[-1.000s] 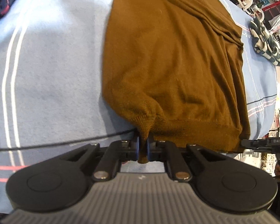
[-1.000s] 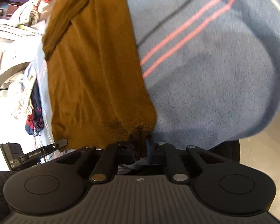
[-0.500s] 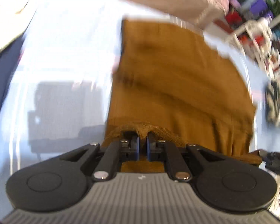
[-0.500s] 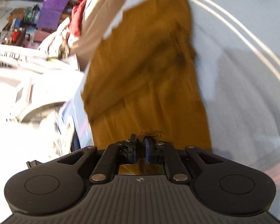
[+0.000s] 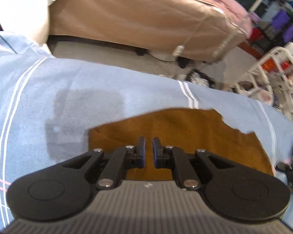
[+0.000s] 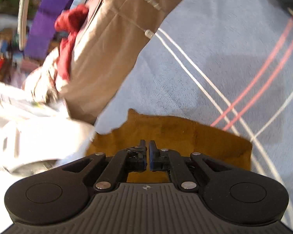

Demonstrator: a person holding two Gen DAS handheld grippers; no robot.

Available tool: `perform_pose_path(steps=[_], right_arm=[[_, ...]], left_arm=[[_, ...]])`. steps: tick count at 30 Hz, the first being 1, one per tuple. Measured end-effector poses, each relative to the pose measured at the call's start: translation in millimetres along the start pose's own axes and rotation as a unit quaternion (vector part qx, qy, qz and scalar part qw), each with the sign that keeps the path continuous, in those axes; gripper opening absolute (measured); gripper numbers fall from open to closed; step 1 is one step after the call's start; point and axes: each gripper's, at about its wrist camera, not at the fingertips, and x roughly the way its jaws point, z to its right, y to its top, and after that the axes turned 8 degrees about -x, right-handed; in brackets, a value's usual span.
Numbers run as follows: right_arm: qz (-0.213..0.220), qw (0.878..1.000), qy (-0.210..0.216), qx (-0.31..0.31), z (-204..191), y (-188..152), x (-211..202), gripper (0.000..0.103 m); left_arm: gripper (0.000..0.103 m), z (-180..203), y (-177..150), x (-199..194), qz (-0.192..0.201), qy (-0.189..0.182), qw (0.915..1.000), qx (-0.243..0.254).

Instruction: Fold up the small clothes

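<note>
A brown knit garment (image 5: 185, 132) lies on the blue striped blanket (image 5: 87, 89), folded over on itself, its far edge ragged in outline. My left gripper (image 5: 148, 144) hovers over the garment's near part; its jaws stand slightly apart with nothing between them. In the right wrist view the same brown garment (image 6: 185, 136) lies under my right gripper (image 6: 146, 146), whose jaws are nearly closed with a thin gap and no cloth between them.
Beyond the blanket's far edge stands a bed with a tan cover (image 5: 146, 19) and a white rack (image 5: 273, 68) with clutter. In the right wrist view the tan cover (image 6: 117, 39), a red cloth (image 6: 68, 35) and white items (image 6: 29, 126) lie left.
Both grippers carried the garment's hem forward over the garment, folding it, then let go. Their jaws, earlier pinched on the hem, now hold nothing; the view has tilted up.
</note>
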Motion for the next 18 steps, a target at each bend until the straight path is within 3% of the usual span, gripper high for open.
perform_pose_path(steps=[2,3,4,5,9,11,12,13,18], right_arm=[[0.002,0.999,0.012,-0.036,-4,-6,-8,0.036],[-0.002,0.998,0.023,-0.056,-3,-6,-10,0.043],[-0.010,0.996,0.031,-0.081,-5,-10,-12,0.058],[-0.021,0.993,0.035,-0.110,-7,-12,-12,0.067],[-0.068,0.978,0.024,-0.196,-14,-22,5,0.067],[-0.080,0.971,0.014,-0.227,-17,-26,14,0.067],[-0.083,0.967,0.008,-0.239,-18,-27,18,0.067],[-0.083,0.966,0.004,-0.246,-17,-29,19,0.067],[-0.084,0.969,0.011,-0.233,-20,-24,24,0.067]], left_arm=[[0.040,-3,-15,-11,0.001,0.011,0.9993,0.036],[0.069,-4,-25,-15,0.003,0.022,0.9982,0.055],[0.087,-5,-36,-20,-0.001,0.031,0.9967,0.076],[0.089,-8,-45,-23,-0.008,0.034,0.9949,0.095],[0.084,-23,-76,-29,-0.014,0.055,0.9867,0.152],[0.065,-24,-82,-25,-0.019,0.053,0.9837,0.171],[0.050,-24,-84,-22,-0.029,0.051,0.9830,0.174],[0.043,-23,-85,-19,-0.040,0.049,0.9823,0.176],[0.033,-18,-86,-3,-0.050,0.058,0.9802,0.183]])
